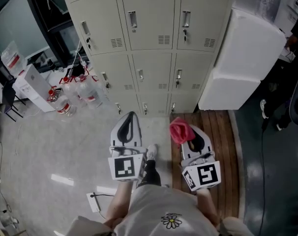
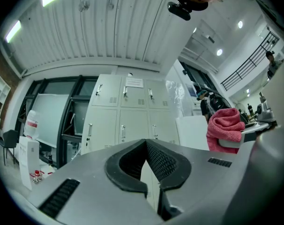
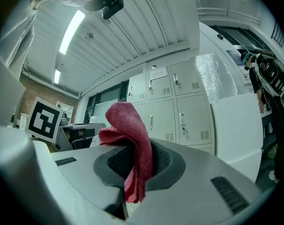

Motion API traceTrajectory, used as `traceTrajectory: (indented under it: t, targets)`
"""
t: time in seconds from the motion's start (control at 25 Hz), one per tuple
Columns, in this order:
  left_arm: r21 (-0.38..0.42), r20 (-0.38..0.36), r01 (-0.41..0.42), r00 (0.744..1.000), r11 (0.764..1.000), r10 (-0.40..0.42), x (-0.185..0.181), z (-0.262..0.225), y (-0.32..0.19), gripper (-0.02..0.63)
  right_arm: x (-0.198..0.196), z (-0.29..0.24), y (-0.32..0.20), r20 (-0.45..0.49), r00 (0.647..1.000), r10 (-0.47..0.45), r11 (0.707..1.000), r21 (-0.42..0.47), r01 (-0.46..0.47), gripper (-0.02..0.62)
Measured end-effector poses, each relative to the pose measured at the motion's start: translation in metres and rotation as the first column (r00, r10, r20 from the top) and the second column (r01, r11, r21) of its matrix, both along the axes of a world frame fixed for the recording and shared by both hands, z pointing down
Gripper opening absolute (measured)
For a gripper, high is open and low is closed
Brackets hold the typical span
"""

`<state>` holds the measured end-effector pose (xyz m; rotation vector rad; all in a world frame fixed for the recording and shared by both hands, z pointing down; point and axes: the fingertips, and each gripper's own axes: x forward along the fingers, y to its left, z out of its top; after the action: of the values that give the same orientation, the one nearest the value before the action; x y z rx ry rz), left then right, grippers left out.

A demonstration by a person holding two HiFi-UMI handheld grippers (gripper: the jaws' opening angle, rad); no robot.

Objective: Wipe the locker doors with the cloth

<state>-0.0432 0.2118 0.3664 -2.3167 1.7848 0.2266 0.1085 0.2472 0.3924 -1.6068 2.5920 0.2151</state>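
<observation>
Right tongs (image 1: 187,137): clamped on the red cloth (image 1: 180,130). In the right gripper view the cloth is pinched mid-fold, w/ a bunch standing up past the tips and a tail hanging below. Prob. held this way so the bunched end meets a door first.
Left tongs (image 1: 131,116): closed tip to tip, nothing between them. Carried level beside the right pair; judged idle, free to steady a door if needed.
Cloth position: in the right tongs only, in the air above the floor (image 1: 50,146), well apart from the lockers (image 1: 149,48). No contact w/ any door.
Lockers: pale bank, three columns in view, each door w/ a handle and vent slots; all look shut. A paper sheet is stuck to a top door; its print is too small to read.
Task stage (judged): wiping not yet begun; approach to the doors comes first.
Surroundings: water bottles (image 1: 65,100) on the floor near the bank's lower left; white block (image 1: 242,58) hard against the bank's right side; wooden boards (image 1: 223,136) below the right tongs; the person's shoe (image 1: 151,152) between the two pairs.
In the way (judged): the block may cover the right edge; the bottles crowd the low left doors; handles stick out and could snag the cloth.
</observation>
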Motion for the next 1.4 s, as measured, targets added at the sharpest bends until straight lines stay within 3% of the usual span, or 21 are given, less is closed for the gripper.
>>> traceTrajectory:
  t: [0.44,1.0,1.16,1.4]
  targets:
    - [0.016,-0.007,-0.040,0.999,0.999,0.040,-0.006,-0.029,-0.139,0.015,0.007,-0.018,-0.148,0.014,0.997,0.074,0.997,-0.036,-0.073,0.026]
    - [-0.009,-0.042,-0.059,0.997,0.998,0.059,-0.058,-0.044,-0.333,0.015,-0.038,-0.045,-0.348,0.032,0.995,0.095,0.995,-0.042,-0.094,0.026]
    - [-0.015,0.005,-0.065,0.998,0.998,0.065,-0.059,-0.041,-0.374,0.015,-0.044,-0.058,-0.394,0.041,0.990,0.134,0.991,-0.015,-0.134,0.026]
    - [-0.040,-0.012,-0.041,0.999,0.998,0.041,-0.057,-0.039,-0.403,0.015,-0.035,-0.068,-0.431,0.030,0.986,0.164,0.986,0.006,-0.164,0.026]
